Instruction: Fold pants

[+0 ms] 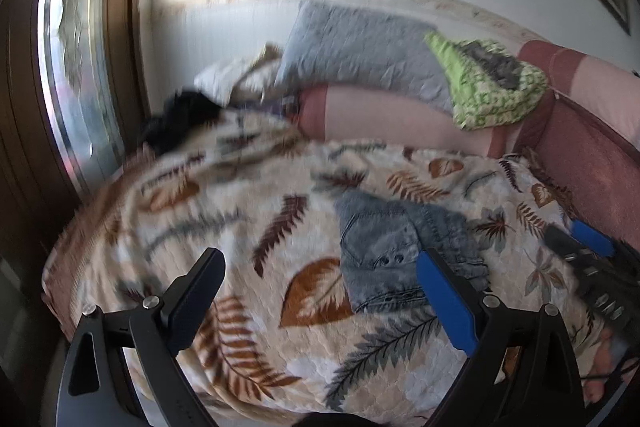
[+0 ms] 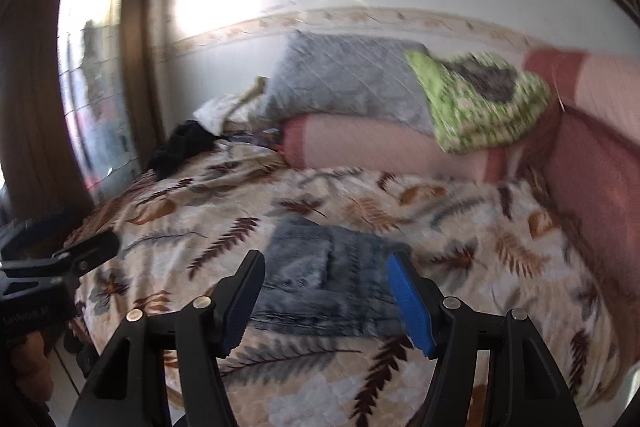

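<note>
The grey-blue denim pants (image 1: 396, 247) lie folded into a small rectangle on the leaf-patterned blanket (image 1: 224, 227). My left gripper (image 1: 320, 259) is open and empty, held above the blanket just left of the pants. In the right wrist view the pants (image 2: 324, 279) lie straight ahead between the open fingers of my right gripper (image 2: 324, 263), which is empty and held above them. The right gripper also shows in the left wrist view (image 1: 588, 247), to the right of the pants. The left gripper shows at the left edge of the right wrist view (image 2: 60, 255).
A grey pillow (image 1: 360, 47), a green patterned cloth (image 1: 492, 87) and a pink bolster (image 1: 392, 123) lie at the bed's head. A dark garment (image 1: 180, 115) lies at the far left. A red upholstered side (image 1: 580, 155) runs along the right. A window (image 1: 76, 39) is at the left.
</note>
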Available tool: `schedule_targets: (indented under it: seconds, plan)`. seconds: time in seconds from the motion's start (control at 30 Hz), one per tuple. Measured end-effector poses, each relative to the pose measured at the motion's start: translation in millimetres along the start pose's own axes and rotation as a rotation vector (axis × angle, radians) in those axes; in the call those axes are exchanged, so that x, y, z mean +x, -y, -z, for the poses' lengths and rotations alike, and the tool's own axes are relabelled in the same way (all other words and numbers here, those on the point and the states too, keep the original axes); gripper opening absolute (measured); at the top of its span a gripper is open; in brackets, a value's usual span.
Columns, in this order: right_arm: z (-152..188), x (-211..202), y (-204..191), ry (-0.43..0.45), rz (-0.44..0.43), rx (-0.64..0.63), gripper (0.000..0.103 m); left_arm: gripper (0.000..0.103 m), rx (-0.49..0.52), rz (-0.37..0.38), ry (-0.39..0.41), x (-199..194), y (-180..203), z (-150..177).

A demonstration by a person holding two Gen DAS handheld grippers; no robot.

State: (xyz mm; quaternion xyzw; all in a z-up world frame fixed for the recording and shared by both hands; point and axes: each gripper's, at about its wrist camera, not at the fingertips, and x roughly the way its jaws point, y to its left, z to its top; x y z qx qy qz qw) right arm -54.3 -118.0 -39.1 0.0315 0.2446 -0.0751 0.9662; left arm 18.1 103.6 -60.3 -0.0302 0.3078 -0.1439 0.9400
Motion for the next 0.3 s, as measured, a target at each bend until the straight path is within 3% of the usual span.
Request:
schedule_targets:
  seconds: [0.13,0.23,0.3]
  plan:
    - [5,47,86,-0.095,0.091,0.174,0.068,0.096,-0.072,-0.090,-0.136,66,-24,5]
    - [11,83,154,-0.157,0.196,0.277,0.068,0.096,-0.039,-0.230,-0.167,107,-33,9]
    - [24,107,200,-0.214,0.274,0.347,0.068,0.096,-0.038,-0.261,-0.176,126,-39,9]
